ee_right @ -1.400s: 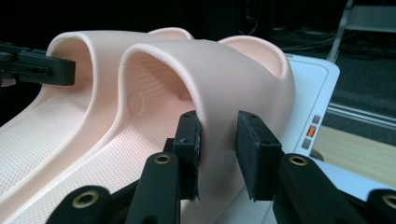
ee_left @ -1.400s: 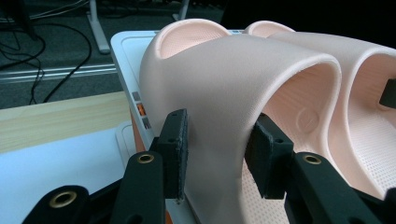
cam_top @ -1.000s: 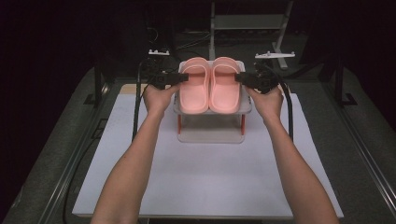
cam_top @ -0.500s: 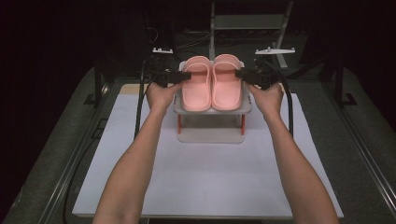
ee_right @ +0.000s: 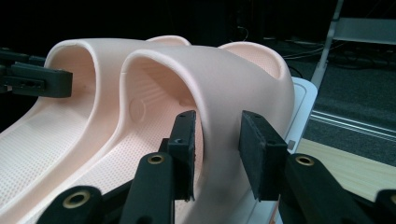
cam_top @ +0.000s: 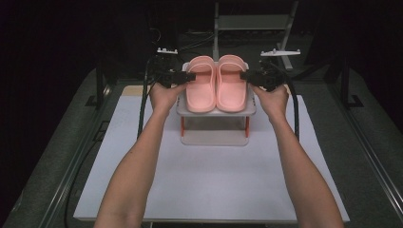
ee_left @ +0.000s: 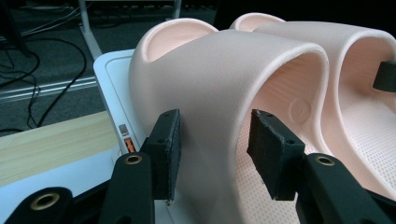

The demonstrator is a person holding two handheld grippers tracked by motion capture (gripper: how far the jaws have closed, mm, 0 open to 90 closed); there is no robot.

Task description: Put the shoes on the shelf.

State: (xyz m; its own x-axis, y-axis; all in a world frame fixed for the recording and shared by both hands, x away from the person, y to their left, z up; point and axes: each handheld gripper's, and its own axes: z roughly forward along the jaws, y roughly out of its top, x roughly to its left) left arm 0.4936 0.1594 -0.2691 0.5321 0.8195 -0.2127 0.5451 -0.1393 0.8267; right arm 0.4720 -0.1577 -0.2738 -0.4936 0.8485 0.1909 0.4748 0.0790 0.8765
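Resting side by side on a small white stand (cam_top: 216,110) at the upper middle of the high view are two pink slide sandals, the left sandal (cam_top: 201,85) and the right sandal (cam_top: 231,84), toes pointing away from the camera. The stand has two orange legs and a pale base, and it sits on a white sheet (cam_top: 209,175) covering the desk (cam_top: 342,128). Two grippers reach in from the sides: the left gripper (cam_top: 190,76) at the left sandal's outer edge, the right gripper (cam_top: 245,76) at the right sandal's outer edge, each held by one hand.

From above, the fingertips are too small to judge. The left gripper view shows its two fingers (ee_left: 170,149) straddling the strap wall of the left sandal (ee_left: 219,93), one outside and one inside the strap, slightly apart from the rubber; they have just been opening. The right gripper view shows the same on the right sandal (ee_right: 224,84), its fingers (ee_right: 187,144) set loosely either side of the strap and also just opening. That view also catches the other gripper's dark tip at the left edge, and a strip of pale wood (ee_right: 355,168) beside the stand.

Black cables trail from both grippers along the desk; dark metal frames stand behind.
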